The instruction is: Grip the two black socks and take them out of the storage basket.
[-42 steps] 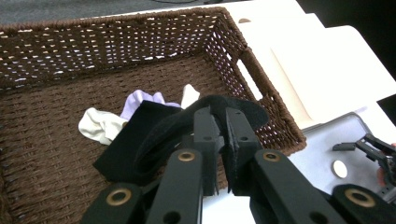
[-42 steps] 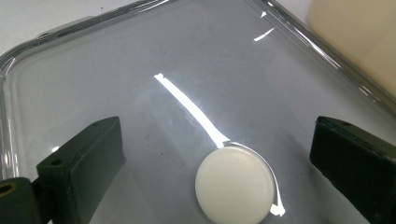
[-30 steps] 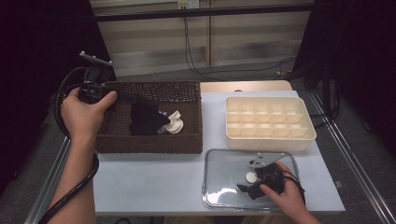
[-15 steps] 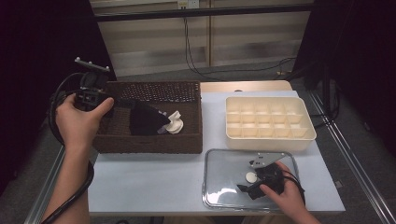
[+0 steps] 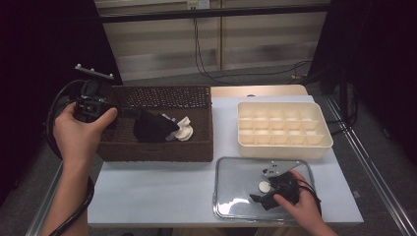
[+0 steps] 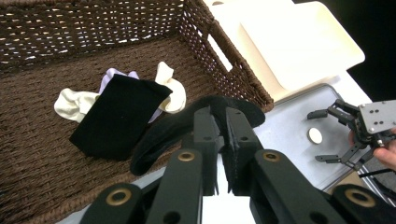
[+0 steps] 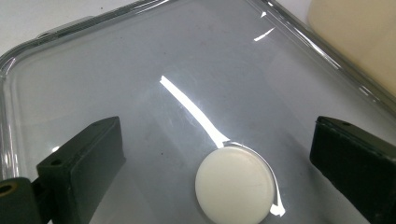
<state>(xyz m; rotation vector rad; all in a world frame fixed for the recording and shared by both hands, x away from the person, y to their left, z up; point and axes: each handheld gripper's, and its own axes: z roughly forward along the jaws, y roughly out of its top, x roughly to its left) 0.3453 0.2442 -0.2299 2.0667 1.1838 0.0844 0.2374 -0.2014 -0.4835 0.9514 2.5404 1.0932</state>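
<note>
My left gripper (image 5: 123, 112) hangs over the left end of a brown wicker basket (image 5: 157, 152), its jaws (image 6: 219, 114) shut on a black sock (image 6: 156, 142) that trails down from them. In the basket lie a second black sock (image 6: 116, 116), cream socks (image 6: 170, 88) and a lilac one (image 6: 112, 74). My right gripper (image 5: 265, 192) rests on a clear tray (image 5: 231, 172) at the front right. Its jaws (image 7: 219, 140) stand wide open on either side of a small white disc (image 7: 233, 186), without touching it.
A cream compartment box (image 5: 282, 140) sits behind the clear tray, right of the basket. The pale table (image 5: 162, 191) has bare room in front of the basket. Black cables (image 5: 54, 128) loop off the table's left edge by my left hand.
My left hand has shifted slightly left and toward the person, with the black sock still in the jaws. The right hand has stayed put.
</note>
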